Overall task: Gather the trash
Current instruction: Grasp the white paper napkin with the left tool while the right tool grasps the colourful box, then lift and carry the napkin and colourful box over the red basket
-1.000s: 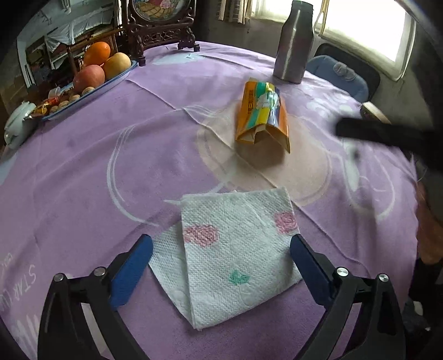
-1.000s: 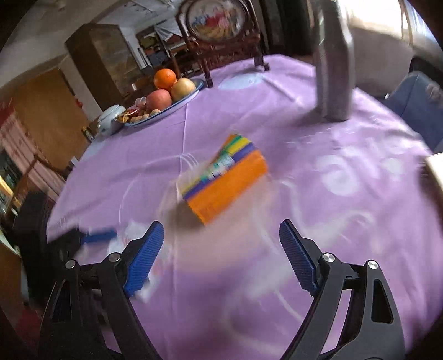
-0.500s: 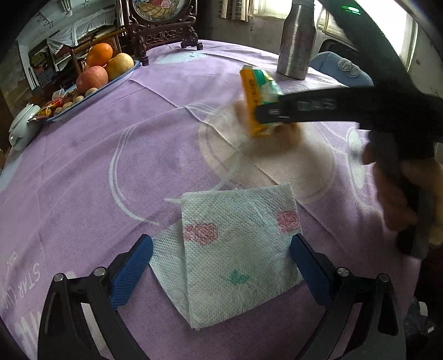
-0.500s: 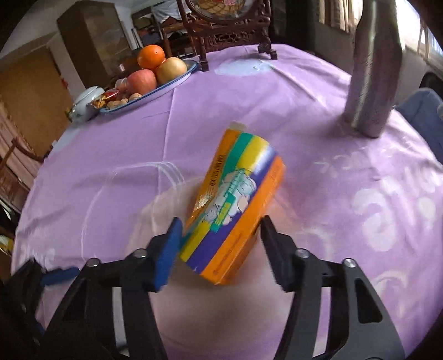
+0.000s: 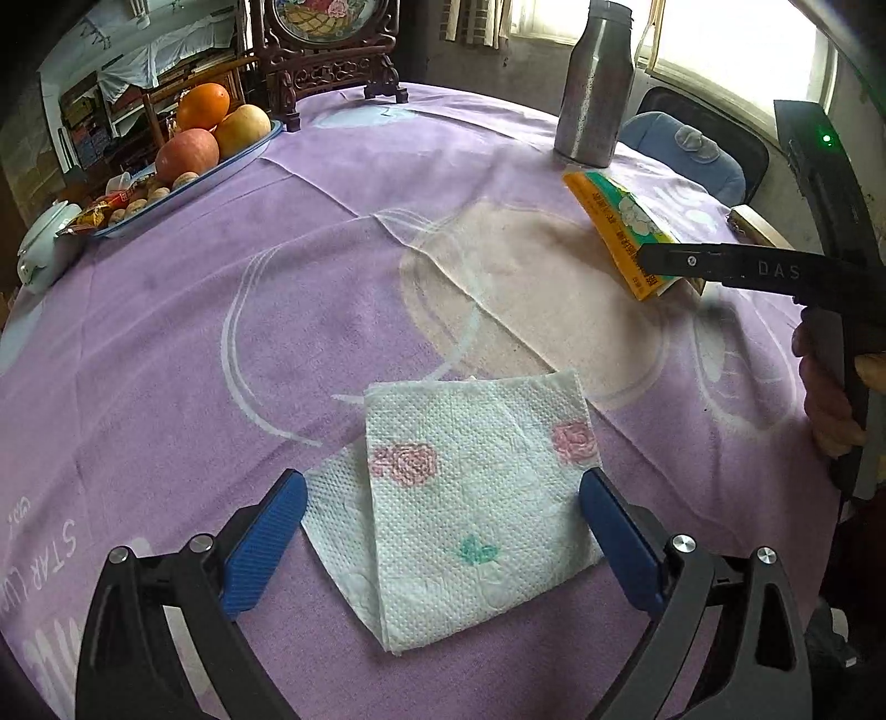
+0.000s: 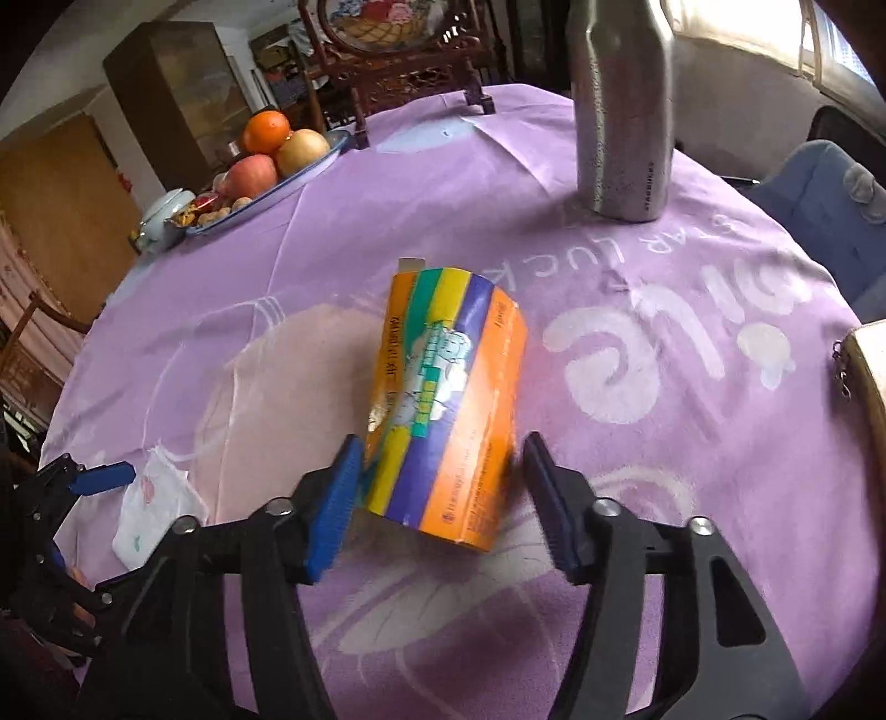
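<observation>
An orange, yellow and purple carton (image 6: 448, 387) sits tilted between the jaws of my right gripper (image 6: 441, 448), its near end lifted off the purple cloth (image 6: 637, 443). The left pad lies against it and the right pad is close on its other side; the jaws are opening a little. The left wrist view shows the carton (image 5: 614, 221) at the right, raised, with a right gripper finger (image 5: 720, 266) across it. A folded white napkin (image 5: 465, 498) with pink roses lies flat between the pads of my open left gripper (image 5: 443, 482). The pads do not touch it.
A steel bottle (image 5: 595, 83) stands at the far edge behind the carton. A tray of fruit (image 5: 188, 166) and a white lidded pot (image 5: 39, 249) sit far left, with a carved wooden stand (image 5: 326, 50) at the back. A blue chair (image 5: 686, 149) is beyond the table.
The right gripper came in over the carton, closed around its near end and tilted it up, shifting it toward the right. The left gripper and the napkin have not moved.
</observation>
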A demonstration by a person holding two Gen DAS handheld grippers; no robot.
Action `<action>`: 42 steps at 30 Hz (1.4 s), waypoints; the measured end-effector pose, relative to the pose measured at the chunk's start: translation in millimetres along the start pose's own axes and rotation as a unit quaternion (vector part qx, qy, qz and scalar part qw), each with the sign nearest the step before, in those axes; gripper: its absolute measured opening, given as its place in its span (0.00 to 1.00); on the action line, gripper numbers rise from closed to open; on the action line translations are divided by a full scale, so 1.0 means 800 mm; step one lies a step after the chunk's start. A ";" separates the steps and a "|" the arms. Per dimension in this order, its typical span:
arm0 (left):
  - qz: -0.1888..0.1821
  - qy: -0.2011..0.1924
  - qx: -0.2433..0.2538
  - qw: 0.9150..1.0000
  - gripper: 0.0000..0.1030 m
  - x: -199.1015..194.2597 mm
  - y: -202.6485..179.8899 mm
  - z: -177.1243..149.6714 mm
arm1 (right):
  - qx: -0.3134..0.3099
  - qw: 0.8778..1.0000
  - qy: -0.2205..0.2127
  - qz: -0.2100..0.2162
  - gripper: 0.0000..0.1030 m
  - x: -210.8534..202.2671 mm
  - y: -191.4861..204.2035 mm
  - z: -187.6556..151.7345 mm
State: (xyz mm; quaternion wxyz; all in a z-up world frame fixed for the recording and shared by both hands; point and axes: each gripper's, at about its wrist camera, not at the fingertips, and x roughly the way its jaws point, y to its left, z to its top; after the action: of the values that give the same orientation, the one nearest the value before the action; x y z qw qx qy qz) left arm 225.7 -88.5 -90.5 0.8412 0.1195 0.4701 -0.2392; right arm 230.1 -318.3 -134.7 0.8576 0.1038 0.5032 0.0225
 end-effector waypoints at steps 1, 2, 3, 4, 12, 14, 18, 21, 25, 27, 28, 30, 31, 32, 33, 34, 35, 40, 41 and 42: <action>0.000 -0.002 0.001 1.000 0.87 -0.001 0.000 -0.001 | -0.003 1.000 0.001 -0.001 0.67 0.000 0.001 -0.002; -0.002 -0.007 0.003 1.000 0.83 -0.004 -0.001 -0.001 | -0.007 1.000 0.001 -0.003 0.69 0.000 0.004 -0.002; -0.006 -0.010 0.007 1.000 0.77 -0.006 -0.003 -0.002 | -0.010 1.000 0.002 -0.006 0.70 0.001 0.005 -0.003; -0.008 -0.012 0.013 1.000 0.72 -0.007 -0.007 -0.003 | -0.012 1.000 0.003 -0.007 0.70 0.001 0.006 -0.004; -0.032 -0.025 0.031 0.999 0.26 -0.015 -0.022 -0.007 | -0.008 1.000 0.001 -0.014 0.70 0.000 0.004 -0.006; -0.045 -0.027 0.030 0.998 0.17 -0.016 -0.023 -0.007 | -0.009 1.000 -0.001 -0.017 0.70 -0.001 0.004 -0.006; -0.050 -0.039 0.033 0.997 0.11 -0.023 -0.027 -0.008 | -0.011 1.000 -0.001 -0.004 0.59 -0.001 0.004 -0.006; -0.056 -0.054 0.026 0.997 0.11 -0.030 -0.025 -0.007 | -0.012 1.000 -0.002 0.000 0.54 -0.002 0.004 -0.006; -0.059 -0.062 0.009 0.996 0.11 -0.036 -0.016 -0.003 | -0.012 1.000 -0.002 0.005 0.52 -0.002 0.004 -0.006; -0.060 -0.063 0.000 0.996 0.11 -0.037 -0.011 -0.002 | -0.012 1.000 -0.003 0.005 0.52 -0.003 0.004 -0.006; -0.060 -0.063 -0.002 0.996 0.11 -0.037 -0.010 -0.002 | -0.012 1.000 -0.003 0.006 0.51 -0.003 0.004 -0.006; -0.059 -0.063 -0.007 0.996 0.11 -0.037 -0.007 -0.001 | -0.013 1.000 -0.003 0.006 0.51 -0.003 0.004 -0.006; -0.058 -0.063 -0.008 0.996 0.11 -0.037 -0.006 -0.001 | -0.013 1.000 -0.004 0.006 0.51 -0.003 0.005 -0.006; -0.058 -0.064 -0.009 0.996 0.11 -0.038 -0.005 -0.001 | -0.014 1.000 -0.005 0.006 0.50 -0.004 0.005 -0.006; -0.057 -0.065 -0.012 0.996 0.11 -0.038 -0.004 -0.001 | -0.015 1.000 -0.007 0.006 0.50 -0.004 0.006 -0.006; -0.057 -0.066 -0.014 0.996 0.11 -0.039 -0.003 -0.001 | -0.015 1.000 -0.009 0.006 0.50 -0.005 0.006 -0.005; -0.058 -0.067 -0.017 0.996 0.11 -0.040 0.000 -0.001 | -0.014 1.000 -0.013 0.008 0.50 -0.007 0.005 -0.006; -0.058 -0.077 -0.039 0.995 0.11 -0.048 0.013 0.001 | -0.004 0.999 -0.042 0.020 0.48 -0.021 -0.001 -0.008; -0.058 -0.080 -0.045 0.994 0.11 -0.050 0.016 0.001 | 0.001 0.999 -0.048 0.023 0.47 -0.024 -0.003 -0.009; -0.058 -0.084 -0.049 0.994 0.11 -0.053 0.019 0.001 | 0.009 0.998 -0.054 0.025 0.46 -0.028 -0.005 -0.011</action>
State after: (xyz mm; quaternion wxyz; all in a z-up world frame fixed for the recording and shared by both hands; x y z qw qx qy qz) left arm 215.1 -63.8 -54.8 0.8672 0.0307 0.4152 -0.2732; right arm 211.5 -323.9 -120.5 0.8816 0.1249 0.4538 0.0344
